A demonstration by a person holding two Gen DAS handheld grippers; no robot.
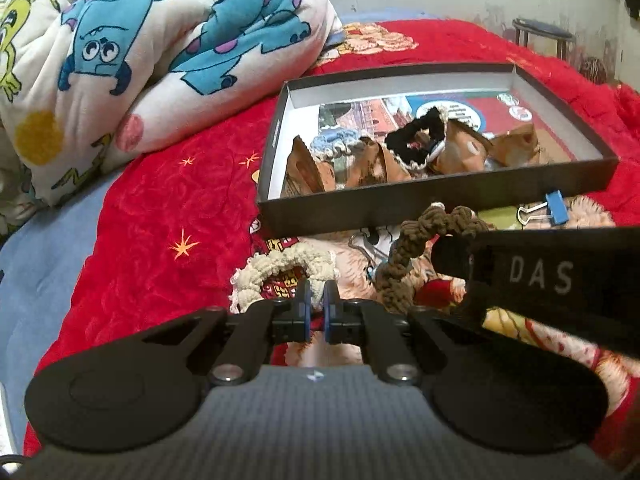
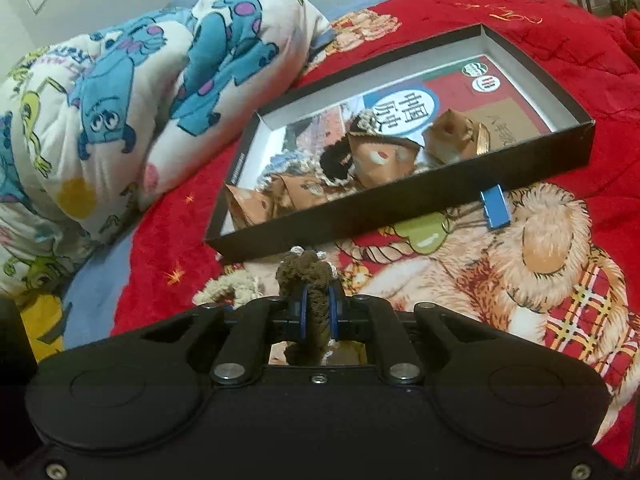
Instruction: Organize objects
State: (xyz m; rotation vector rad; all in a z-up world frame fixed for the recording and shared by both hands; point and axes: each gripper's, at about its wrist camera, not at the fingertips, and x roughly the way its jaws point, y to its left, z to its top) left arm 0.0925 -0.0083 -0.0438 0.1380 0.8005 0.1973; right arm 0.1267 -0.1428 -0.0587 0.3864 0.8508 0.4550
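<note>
On a red bedspread (image 1: 152, 208), the left gripper (image 1: 317, 300) is pinching a cream crocheted scrunchie (image 1: 280, 270) between narrow jaws; the right gripper (image 2: 318, 308) is gripping a brown scrunchie (image 2: 306, 276), lifted just before a black box (image 2: 400, 196); the box is holding a black scrunchie (image 1: 412, 136) and brown packets (image 2: 384, 158); a blue binder clip (image 2: 496, 206) is lying beside its near wall.
</note>
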